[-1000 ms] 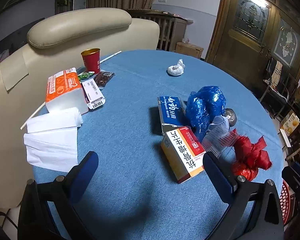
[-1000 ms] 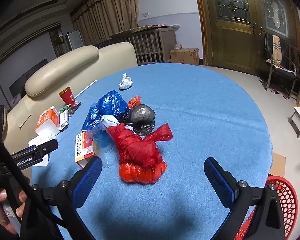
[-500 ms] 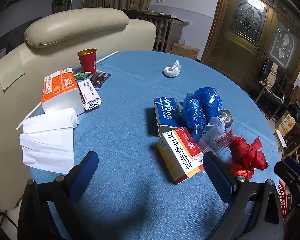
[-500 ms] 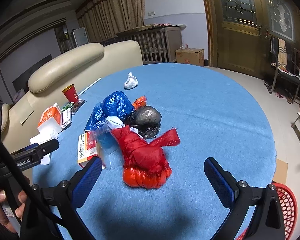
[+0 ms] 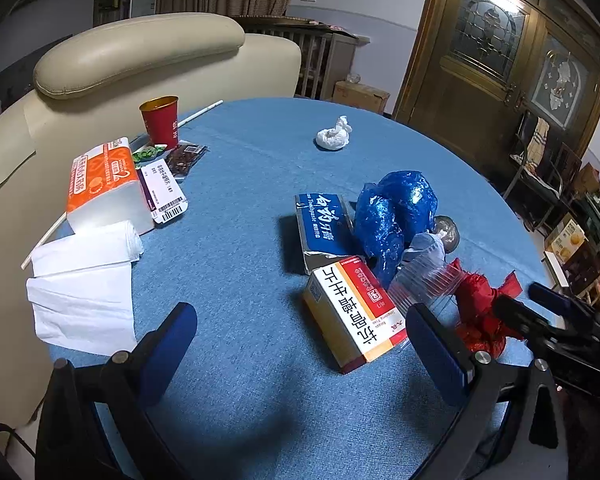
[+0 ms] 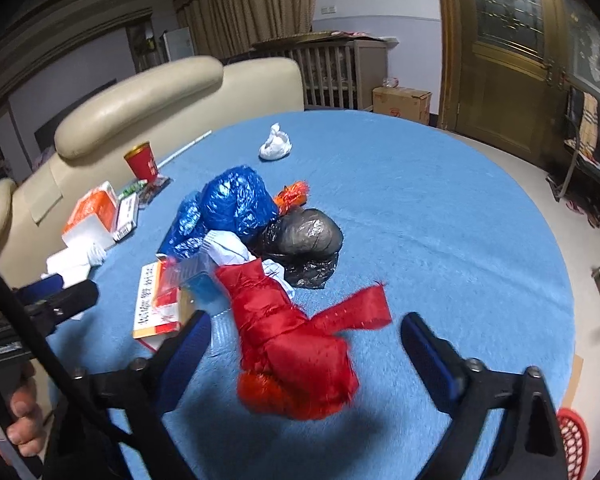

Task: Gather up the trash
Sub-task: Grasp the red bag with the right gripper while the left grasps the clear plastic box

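My right hand-held gripper (image 6: 304, 348), jaws just closing yet clear, straddles the red bundle (image 6: 296, 360); all trash remains on the tabletop (image 6: 440, 220).

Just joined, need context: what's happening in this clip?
A person with a gripper in each hand is clearing trash off a round blue table. The right gripper is over the red bag, its jaws just closing in on either side, pads not yet touching. The left gripper hangs open near the medicine box, holding nothing. The blue bag, black bag and white wad lie untouched. A red basket sits beside the table.
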A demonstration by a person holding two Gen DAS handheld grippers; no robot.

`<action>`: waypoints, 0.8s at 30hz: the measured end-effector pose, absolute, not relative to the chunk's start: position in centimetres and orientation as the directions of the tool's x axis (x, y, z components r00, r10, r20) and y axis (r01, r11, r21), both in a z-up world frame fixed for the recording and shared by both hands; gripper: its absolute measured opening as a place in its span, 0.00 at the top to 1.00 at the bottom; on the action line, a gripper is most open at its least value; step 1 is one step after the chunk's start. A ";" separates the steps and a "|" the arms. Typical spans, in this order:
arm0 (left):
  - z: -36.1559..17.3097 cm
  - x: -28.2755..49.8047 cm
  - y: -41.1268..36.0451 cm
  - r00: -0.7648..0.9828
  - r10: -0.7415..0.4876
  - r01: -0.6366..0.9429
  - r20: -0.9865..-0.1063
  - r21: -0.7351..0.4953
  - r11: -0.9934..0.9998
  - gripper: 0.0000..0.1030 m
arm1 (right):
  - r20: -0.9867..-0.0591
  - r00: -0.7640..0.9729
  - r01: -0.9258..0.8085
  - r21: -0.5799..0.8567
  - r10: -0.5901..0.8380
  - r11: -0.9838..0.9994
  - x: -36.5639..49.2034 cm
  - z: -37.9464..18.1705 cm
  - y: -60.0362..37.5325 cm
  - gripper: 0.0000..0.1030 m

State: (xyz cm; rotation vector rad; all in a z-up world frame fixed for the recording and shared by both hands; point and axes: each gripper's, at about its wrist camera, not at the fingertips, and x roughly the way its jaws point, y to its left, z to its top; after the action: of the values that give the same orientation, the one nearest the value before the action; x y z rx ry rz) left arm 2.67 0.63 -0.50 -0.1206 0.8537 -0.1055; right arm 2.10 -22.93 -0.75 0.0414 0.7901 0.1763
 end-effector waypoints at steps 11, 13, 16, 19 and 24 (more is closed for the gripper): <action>-0.2 3.6 -2.3 0.632 -0.194 0.145 -0.750 -0.131 0.981 0.00 | -0.736 0.632 -0.193 0.153 0.242 0.969 3.6 -2.2 -23.3 0.62; 0.0 3.8 -3.6 0.629 -0.204 0.179 -0.750 -0.116 0.977 0.00 | -0.719 0.648 -0.179 0.177 0.251 0.968 3.1 -1.7 -24.1 0.63; 0.3 4.3 -5.6 0.623 -0.219 0.227 -0.751 -0.094 0.969 0.00 | -0.688 0.675 -0.152 0.221 0.265 0.963 2.3 -0.8 -25.5 0.63; 0.5 4.9 -7.4 0.609 -0.215 0.238 -0.764 -0.082 0.968 0.00 | -0.662 0.701 -0.125 0.253 0.266 0.959 1.7 0.2 -26.9 0.63; -0.1 6.0 -10.5 0.588 -0.143 0.199 -0.796 -0.030 0.980 0.00 | -0.627 0.735 -0.081 0.293 0.256 0.953 0.3 1.1 -29.6 0.63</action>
State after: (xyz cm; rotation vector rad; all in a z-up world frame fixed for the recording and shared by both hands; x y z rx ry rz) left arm 6.02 -10.49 -0.08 0.0648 0.9204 -0.1994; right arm 0.27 -29.62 1.13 0.2547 0.7228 0.1875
